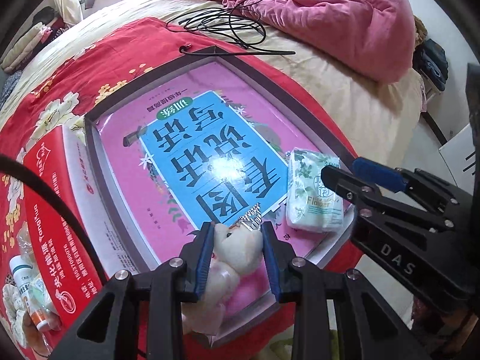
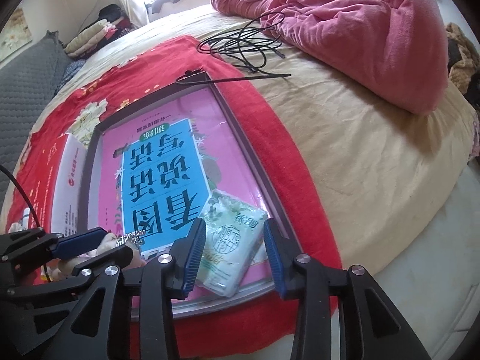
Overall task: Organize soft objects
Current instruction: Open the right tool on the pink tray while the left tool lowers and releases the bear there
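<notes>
— Since the plush toy (image 1: pixel 237 246) is squashy, I keep my left gripper (image 1: pixel 237 258) pinching it over the tray's (image 1: pixel 90 138) near edge.
— And the tissue pack (image 2: pixel 231 240)?
— It lies in the tray corner — my right gripper (image 2: pixel 234 258) straddles it, 2 fingers spread, not squeezing.

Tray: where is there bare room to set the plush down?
The far half of the tray, on the book up to the far rim, is bare. The near-right corner holds the tissue pack between the right gripper's open fingers. The left gripper holds the plush at the near edge.
</notes>
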Action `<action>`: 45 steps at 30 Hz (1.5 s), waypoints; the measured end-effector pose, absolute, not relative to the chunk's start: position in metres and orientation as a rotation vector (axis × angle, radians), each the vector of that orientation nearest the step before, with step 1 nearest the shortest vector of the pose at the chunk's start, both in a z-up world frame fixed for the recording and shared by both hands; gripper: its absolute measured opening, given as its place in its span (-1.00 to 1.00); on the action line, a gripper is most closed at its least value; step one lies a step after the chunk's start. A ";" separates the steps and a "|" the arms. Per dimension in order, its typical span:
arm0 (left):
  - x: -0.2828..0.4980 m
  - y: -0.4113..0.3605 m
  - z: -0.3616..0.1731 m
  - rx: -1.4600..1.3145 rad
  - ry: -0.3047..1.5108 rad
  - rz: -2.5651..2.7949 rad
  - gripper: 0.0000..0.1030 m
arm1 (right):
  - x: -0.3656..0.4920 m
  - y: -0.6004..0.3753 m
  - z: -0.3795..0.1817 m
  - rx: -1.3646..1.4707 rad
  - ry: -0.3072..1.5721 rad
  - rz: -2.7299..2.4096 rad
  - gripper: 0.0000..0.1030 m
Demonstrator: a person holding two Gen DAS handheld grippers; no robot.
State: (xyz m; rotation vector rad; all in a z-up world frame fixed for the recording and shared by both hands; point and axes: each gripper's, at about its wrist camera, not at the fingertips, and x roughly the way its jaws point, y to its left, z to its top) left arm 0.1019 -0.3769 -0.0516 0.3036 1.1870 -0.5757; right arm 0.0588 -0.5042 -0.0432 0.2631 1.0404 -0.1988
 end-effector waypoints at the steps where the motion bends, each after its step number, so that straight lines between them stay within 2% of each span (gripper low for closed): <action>1: 0.102 -0.378 -0.053 0.309 1.188 -0.576 -0.37 | 0.058 -0.505 -0.042 0.265 1.037 -0.200 -0.18; 9: 0.106 -0.381 -0.057 0.300 1.198 -0.579 -0.30 | 0.053 -0.510 -0.034 0.270 1.029 -0.221 -0.15; 11: 0.107 -0.381 -0.057 0.295 1.199 -0.581 -0.29 | 0.052 -0.511 -0.032 0.272 1.025 -0.225 -0.03; 15: 0.109 -0.378 -0.055 0.279 1.202 -0.586 -0.08 | 0.051 -0.512 -0.028 0.283 1.017 -0.230 -0.01; 24: 0.110 -0.372 -0.048 0.235 1.204 -0.617 -0.04 | 0.049 -0.511 -0.019 0.283 1.005 -0.230 0.07; 26: 0.109 -0.370 -0.045 0.223 1.201 -0.622 0.03 | 0.048 -0.510 -0.017 0.280 1.001 -0.233 0.11; 28: 0.108 -0.367 -0.042 0.219 1.192 -0.622 0.25 | 0.048 -0.510 -0.015 0.279 0.997 -0.234 0.13; 33: 0.106 -0.358 -0.035 0.200 1.190 -0.626 0.28 | 0.047 -0.510 -0.010 0.281 0.992 -0.243 0.14; 36: 0.105 -0.350 -0.031 0.177 1.196 -0.620 0.39 | 0.044 -0.507 -0.005 0.270 0.984 -0.248 0.29; 45: 0.097 -0.333 -0.015 0.149 1.172 -0.634 0.42 | 0.041 -0.499 0.005 0.274 0.961 -0.242 0.36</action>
